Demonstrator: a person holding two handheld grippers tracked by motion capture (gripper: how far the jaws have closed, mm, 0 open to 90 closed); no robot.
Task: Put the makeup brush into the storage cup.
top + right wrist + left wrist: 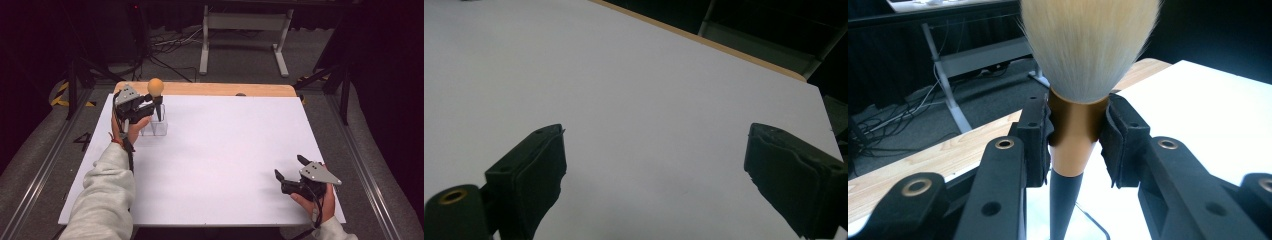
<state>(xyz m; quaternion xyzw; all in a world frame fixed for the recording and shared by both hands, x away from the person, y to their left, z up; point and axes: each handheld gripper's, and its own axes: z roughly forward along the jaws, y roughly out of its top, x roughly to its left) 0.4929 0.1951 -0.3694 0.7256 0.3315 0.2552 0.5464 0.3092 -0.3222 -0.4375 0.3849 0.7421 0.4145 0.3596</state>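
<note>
Left tongs point(1075, 137) pinch a fluffy cream-bristled makeup brush point(1075, 100) by its copper collar, holding it upright over a clear plastic holder point(155, 127) at the white bench's point(225, 150) far-left corner, seemingly for slotting in; right tongs point(654, 170) rest spread, empty.

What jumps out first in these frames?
The fluffy makeup brush at the table's far left: the left tongs clamp its copper collar, with the dark handle pointing down into a clear cup. At near right, the right tongs gape wide over the bare white table.
</note>
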